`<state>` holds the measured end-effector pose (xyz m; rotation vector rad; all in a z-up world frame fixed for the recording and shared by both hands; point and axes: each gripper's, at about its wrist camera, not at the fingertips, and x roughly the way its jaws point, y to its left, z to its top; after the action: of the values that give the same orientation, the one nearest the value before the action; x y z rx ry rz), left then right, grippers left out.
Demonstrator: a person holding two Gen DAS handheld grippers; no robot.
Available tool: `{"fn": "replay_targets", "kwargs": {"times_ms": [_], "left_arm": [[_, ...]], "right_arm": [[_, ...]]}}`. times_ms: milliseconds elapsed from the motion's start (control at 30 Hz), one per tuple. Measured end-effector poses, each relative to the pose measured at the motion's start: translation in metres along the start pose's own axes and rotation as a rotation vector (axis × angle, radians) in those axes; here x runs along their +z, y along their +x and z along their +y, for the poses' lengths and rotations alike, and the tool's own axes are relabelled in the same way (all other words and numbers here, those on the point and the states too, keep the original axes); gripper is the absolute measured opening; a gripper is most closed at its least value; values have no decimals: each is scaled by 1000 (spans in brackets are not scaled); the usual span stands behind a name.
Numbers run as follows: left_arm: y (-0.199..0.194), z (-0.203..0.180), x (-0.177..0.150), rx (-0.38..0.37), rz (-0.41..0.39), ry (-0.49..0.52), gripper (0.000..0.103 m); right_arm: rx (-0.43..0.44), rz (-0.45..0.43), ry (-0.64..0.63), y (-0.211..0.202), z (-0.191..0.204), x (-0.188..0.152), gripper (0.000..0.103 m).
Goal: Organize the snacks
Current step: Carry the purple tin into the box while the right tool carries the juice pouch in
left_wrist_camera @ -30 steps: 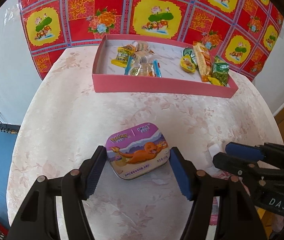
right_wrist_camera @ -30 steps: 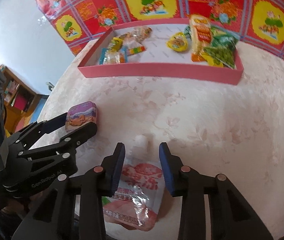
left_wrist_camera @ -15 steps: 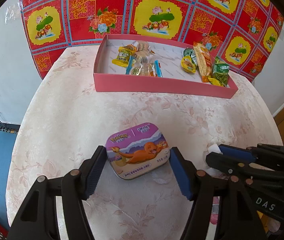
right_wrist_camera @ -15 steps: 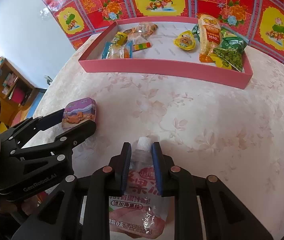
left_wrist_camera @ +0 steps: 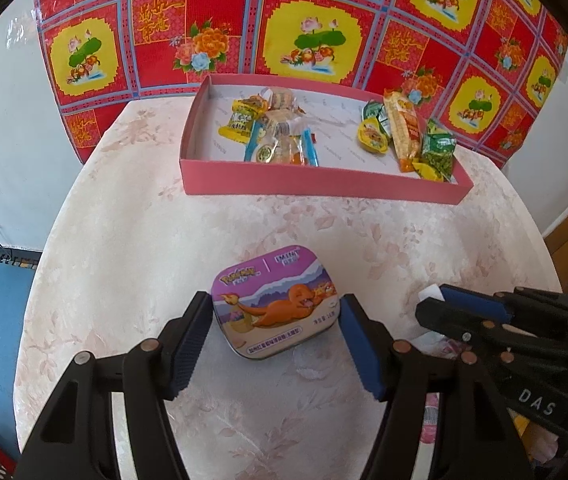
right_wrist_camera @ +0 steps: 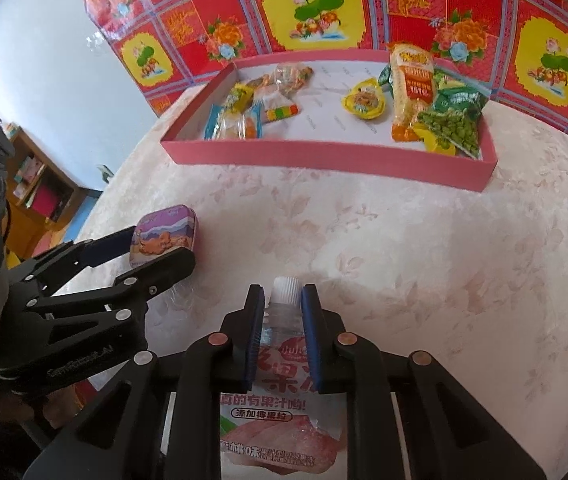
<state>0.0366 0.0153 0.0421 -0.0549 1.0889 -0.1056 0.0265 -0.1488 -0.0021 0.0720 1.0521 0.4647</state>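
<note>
Since one second ago, right gripper [right_wrist_camera: 282,300] has closed its blue pads on the white-capped jelly pouch [right_wrist_camera: 284,420], low on the bench [right_wrist_camera: 423,272]. Left gripper [left_wrist_camera: 274,322] stays wide around the purple mint tin [left_wrist_camera: 276,300], not touching. Open cloth lies before the pink tray [right_wrist_camera: 323,160] of snacks.

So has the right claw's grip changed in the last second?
Yes. The right claw has closed: its fingers, earlier apart on either side of the pouch, now pinch its neck below the white cap.
</note>
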Motion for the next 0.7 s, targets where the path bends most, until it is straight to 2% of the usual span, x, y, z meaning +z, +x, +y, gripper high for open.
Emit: {"fn": "replay_targets", "kwargs": {"times_ms": [700], "left_arm": [[-9,-13,30,-21,-47,21,69]], "right_arm": [[29,-127,46,-27,-23,27,20]]}}
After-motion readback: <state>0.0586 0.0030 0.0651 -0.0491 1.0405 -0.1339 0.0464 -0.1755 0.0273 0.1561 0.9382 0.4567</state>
